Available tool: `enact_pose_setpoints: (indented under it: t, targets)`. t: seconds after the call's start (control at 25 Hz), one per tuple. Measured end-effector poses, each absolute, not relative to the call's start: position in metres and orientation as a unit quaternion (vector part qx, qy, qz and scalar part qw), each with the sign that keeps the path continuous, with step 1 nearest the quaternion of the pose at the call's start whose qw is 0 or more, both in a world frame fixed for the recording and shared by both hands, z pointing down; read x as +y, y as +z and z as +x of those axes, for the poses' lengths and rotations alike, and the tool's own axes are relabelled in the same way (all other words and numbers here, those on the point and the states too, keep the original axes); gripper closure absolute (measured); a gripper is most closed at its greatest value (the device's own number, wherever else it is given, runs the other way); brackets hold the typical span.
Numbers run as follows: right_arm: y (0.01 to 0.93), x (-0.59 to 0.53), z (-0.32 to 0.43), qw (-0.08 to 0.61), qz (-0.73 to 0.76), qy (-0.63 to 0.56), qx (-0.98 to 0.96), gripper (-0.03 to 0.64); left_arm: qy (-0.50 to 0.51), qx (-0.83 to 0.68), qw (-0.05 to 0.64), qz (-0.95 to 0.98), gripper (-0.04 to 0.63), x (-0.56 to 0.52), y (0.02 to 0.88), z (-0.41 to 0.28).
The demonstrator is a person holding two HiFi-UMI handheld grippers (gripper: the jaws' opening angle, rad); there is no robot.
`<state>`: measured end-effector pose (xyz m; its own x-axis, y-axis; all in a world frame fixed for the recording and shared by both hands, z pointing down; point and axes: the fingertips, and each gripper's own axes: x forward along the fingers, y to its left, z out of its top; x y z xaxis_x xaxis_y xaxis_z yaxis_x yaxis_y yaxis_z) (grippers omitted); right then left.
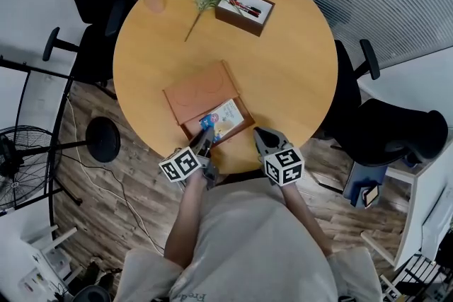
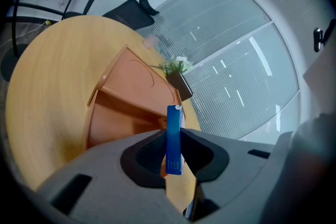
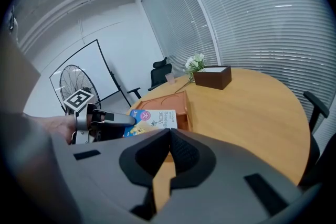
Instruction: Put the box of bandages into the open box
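Left tool [image 2: 173, 139] is clamped on the thin edge of the bandage box [image 2: 174, 118], held over the open box [image 1: 200, 92] at lower centre of the head view. Right tool [image 3: 169, 136] is closed and empty. Risk: on so narrow a grip the bandage box may pivot and catch the rim on release.

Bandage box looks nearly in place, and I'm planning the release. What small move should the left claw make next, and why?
Probably ease the left claw down a little, then open it. It is shut on the blue edge of the bandage box, which sits over the tray of the open box. Whether it lies flat there is unclear, so lower it before letting go.
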<state>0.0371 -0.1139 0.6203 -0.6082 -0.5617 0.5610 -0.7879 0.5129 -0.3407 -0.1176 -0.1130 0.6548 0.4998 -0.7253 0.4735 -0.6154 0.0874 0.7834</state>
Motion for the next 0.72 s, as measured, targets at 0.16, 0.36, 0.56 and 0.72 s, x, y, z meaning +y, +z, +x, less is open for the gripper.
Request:
enact_pose_setpoints:
  t: [0.16,0.36,0.56,0.72]
  targets:
    - [0.6222,-0.1138,0.0346,0.196,0.394,0.294,-0.848,0.620,-0.053,-0.492,0.548,0.674,0.518,-0.1142,0.6534,-0.1153]
    - [0.6239,-0.1143,0.0339,0.197,0.392,0.296,-0.849,0.620,-0.051,-0.487,0.552,0.675,0.518,-0.1126,0.6529,-0.1133]
    - [0.6243,-0.1131,0.0344,0.197,0.391,0.297,-0.849,0.620,-0.040,-0.489,0.556,0.671,0.518,-0.1064,0.6565,-0.1126]
    - [0.6261,-0.1128,0.0371,0.196,0.391,0.298,-0.849,0.620,-0.043,-0.495,0.562,0.661,0.518,-0.1059,0.6607,-0.1131]
